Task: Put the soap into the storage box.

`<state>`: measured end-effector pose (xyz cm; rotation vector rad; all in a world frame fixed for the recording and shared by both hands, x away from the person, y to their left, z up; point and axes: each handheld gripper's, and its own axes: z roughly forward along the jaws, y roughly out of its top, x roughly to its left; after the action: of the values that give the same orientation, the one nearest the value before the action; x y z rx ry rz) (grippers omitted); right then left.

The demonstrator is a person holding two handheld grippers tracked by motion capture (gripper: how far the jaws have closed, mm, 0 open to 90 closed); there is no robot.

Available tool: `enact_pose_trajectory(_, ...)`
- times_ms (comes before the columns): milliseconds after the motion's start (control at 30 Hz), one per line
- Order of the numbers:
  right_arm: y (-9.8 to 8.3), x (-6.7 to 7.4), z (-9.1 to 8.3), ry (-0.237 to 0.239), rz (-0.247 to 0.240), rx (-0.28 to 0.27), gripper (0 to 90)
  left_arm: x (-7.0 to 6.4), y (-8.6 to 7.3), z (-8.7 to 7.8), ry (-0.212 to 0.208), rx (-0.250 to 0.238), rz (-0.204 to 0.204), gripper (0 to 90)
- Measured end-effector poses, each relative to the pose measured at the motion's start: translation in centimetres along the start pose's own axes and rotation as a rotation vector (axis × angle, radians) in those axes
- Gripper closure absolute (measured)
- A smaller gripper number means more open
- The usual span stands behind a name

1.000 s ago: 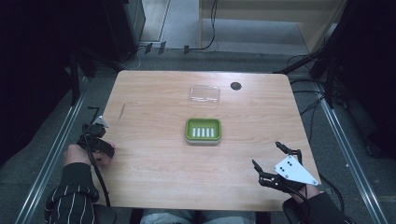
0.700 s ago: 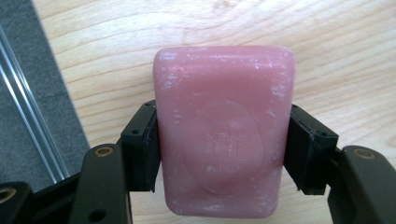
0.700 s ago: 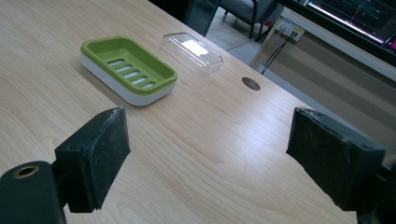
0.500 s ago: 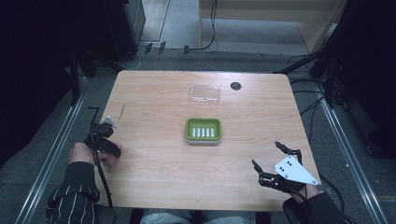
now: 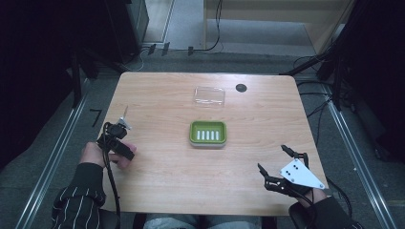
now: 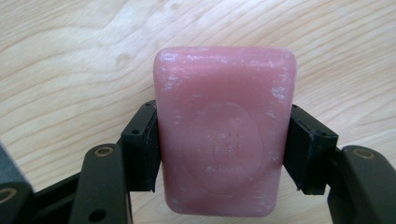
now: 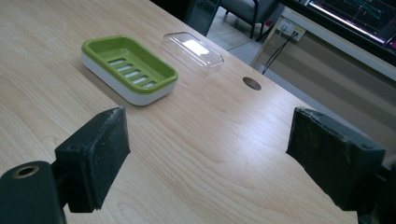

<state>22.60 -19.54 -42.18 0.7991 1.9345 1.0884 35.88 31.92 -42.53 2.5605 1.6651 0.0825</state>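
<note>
A pink bar of soap (image 6: 224, 135) is clamped by its long sides between the black pads of my left gripper (image 6: 224, 149), just above the wooden table. From above, that left gripper (image 5: 117, 143) sits over the table's left side, well left of the green soap dish (image 5: 207, 133). The slotted dish (image 7: 128, 67) has nothing in it. Its clear lid (image 5: 209, 95) lies behind it. My right gripper (image 5: 272, 158) rests near the front right corner, jaws wide open with nothing between them (image 7: 210, 154).
The wooden table (image 5: 157, 90) has a round cable hole (image 5: 241, 88) at the back, right of the lid. Metal rails and cables run along the floor on both sides. A striped sleeve (image 5: 79, 200) comes in at the lower left.
My left hand has carried its gripper from the table's left edge rightward over the tabletop. The right gripper, dish and lid have kept still.
</note>
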Motion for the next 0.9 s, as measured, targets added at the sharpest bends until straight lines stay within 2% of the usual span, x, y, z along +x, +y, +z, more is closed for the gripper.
enact_pose_trajectory(467,0.0,0.0,0.0,0.002,-0.006,0.001,13.1,-2.4,1.7,0.0,-0.031,0.015,0.122,38.6)
enact_pose_trajectory(667,0.0,0.0,0.1,0.001,-0.006,0.002,13.1,-3.1,2.4,0.0,-0.038,0.017,0.161,38.6)
enact_pose_trajectory(900,0.0,0.1,0.1,0.000,-0.007,0.004,13.1,-3.6,2.8,0.2,-0.044,0.029,0.189,38.7)
